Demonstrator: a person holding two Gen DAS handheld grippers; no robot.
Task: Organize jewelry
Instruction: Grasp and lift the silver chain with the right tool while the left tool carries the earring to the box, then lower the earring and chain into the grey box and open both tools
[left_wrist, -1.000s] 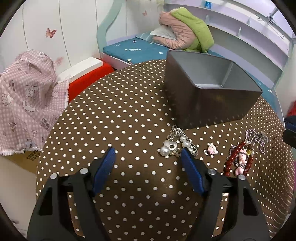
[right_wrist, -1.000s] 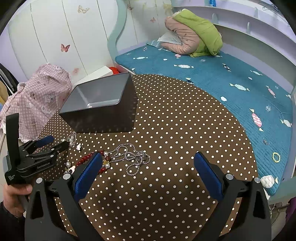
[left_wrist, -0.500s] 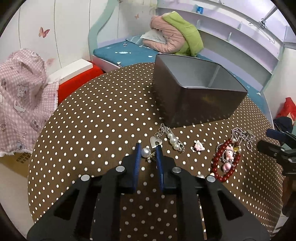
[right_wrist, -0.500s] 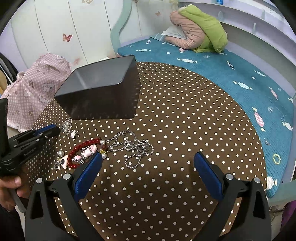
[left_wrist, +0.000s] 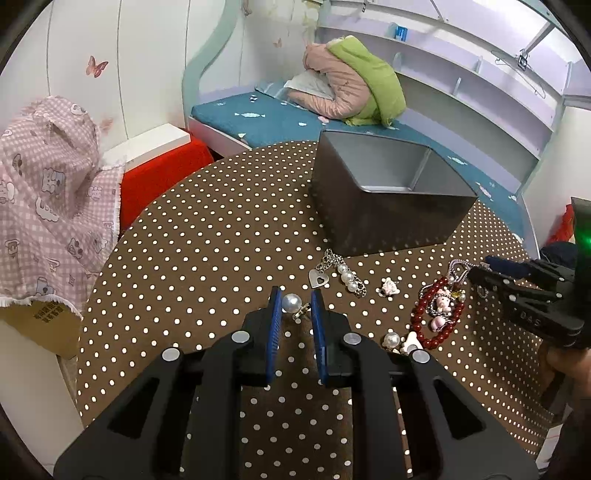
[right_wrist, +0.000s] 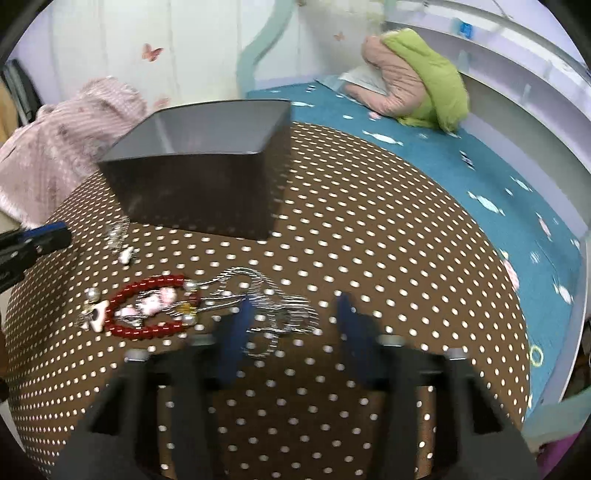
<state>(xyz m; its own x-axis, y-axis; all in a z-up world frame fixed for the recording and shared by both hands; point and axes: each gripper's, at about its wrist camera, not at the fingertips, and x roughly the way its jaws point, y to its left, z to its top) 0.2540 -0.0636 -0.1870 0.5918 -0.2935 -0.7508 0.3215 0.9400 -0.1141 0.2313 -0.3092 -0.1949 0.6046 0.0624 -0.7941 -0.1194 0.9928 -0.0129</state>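
Note:
My left gripper is shut on a pearl earring, pearl and gold clasp between its blue pads, just above the dotted brown table. Ahead lie a heart-and-pearl chain, a small pink charm and a red bead bracelet. A grey metal box stands behind them, open-topped. My right gripper is partly open, its pads around a silver chain lying on the table. The red bracelet lies to its left. The right view is blurred.
A second pearl piece lies by the bracelet. A pink checked cloth hangs left of the table, a red box behind. A teal bed with a pink-green jacket runs along the far and right sides.
My left gripper closed on the pearl earring and lifted it slightly. My right gripper moved down to the silver chain and its jaws narrowed around it.

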